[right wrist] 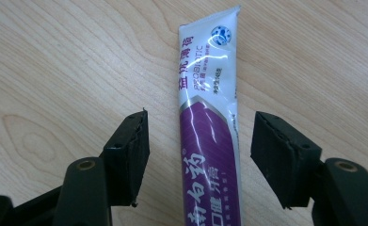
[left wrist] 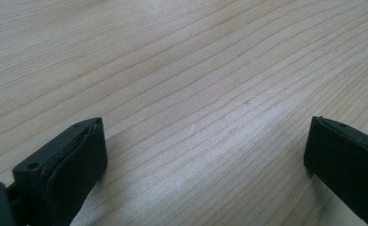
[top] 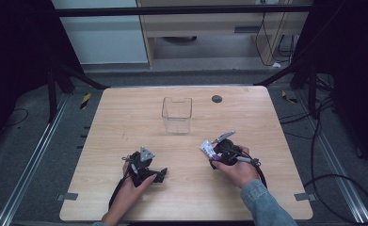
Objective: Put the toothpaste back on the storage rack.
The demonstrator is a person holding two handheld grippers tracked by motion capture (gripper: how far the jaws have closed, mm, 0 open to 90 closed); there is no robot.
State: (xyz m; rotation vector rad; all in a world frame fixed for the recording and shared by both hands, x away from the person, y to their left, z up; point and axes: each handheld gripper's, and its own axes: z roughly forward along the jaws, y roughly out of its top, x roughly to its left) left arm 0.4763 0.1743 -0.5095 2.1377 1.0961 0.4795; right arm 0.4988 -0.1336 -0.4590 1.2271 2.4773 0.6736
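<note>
Lying flat on the wooden table (top: 125,122), in the lower right of the centre in the high view: a toothpaste tube (right wrist: 209,127), purple on its lower part and white toward its flat crimped end. In the right gripper view, running up the middle of the frame between the two black jaws, with the white end pointing to the top.

Right gripper (right wrist: 200,155): lowered over the tube, jaws about half open, one on each side of it. A strip of bare wood visible between each pad and the tube, so no grip yet.

Left gripper (left wrist: 205,155): at the lower left of the table in the high view, held by the person's left hand (top: 130,188). Jaws wide apart at the two bottom corners of the left gripper view, only wood grain between them.

Standing upright above the centre of the high view, well apart from both grippers: a clear plastic container (top: 176,115). Near the table's far edge, upper right of the container: a small dark round disc (top: 216,99).
</note>
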